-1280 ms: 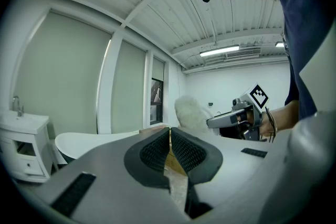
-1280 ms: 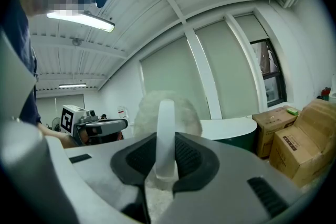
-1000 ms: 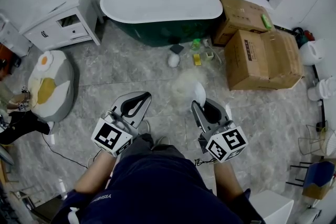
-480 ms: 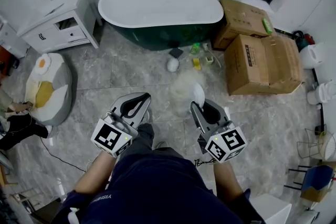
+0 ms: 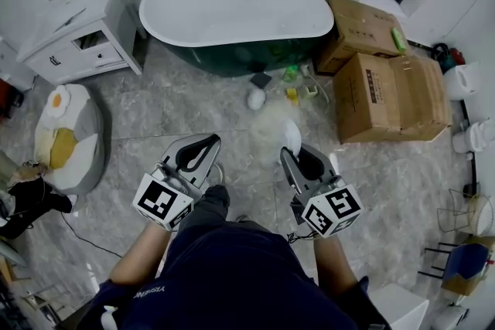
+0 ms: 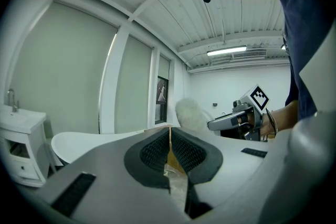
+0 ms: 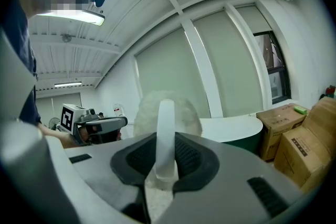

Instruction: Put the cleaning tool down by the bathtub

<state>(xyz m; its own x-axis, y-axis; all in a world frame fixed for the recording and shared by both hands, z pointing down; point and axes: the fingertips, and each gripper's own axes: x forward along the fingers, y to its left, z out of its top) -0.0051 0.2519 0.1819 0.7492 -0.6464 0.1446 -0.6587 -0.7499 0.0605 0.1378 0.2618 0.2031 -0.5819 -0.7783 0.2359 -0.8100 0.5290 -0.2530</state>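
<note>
The cleaning tool is a fluffy white duster (image 5: 271, 127) on a white plastic handle (image 7: 166, 134). My right gripper (image 5: 298, 158) is shut on that handle and holds it upright at waist height, the fluffy head (image 7: 144, 113) pointing forward toward the tub. The white bathtub (image 5: 236, 11) with its dark green outside stands on the floor ahead, well apart from the tool. My left gripper (image 5: 197, 154) is level with the right one, its pads (image 6: 157, 150) pressed together on nothing. The left gripper view shows the right gripper (image 6: 236, 120) and the duster (image 6: 191, 113) beside it.
Two cardboard boxes (image 5: 390, 85) stand right of the tub. A white vanity cabinet (image 5: 77, 27) is at the left, with an egg-patterned cushion (image 5: 66, 135) below it. Small bottles (image 5: 290, 85) and a white round object (image 5: 256, 98) lie on the grey marble floor by the tub.
The head view has drifted slightly, so the room has shifted a little in the frame. Both grippers keep the same pose, and the duster stays in the right one.
</note>
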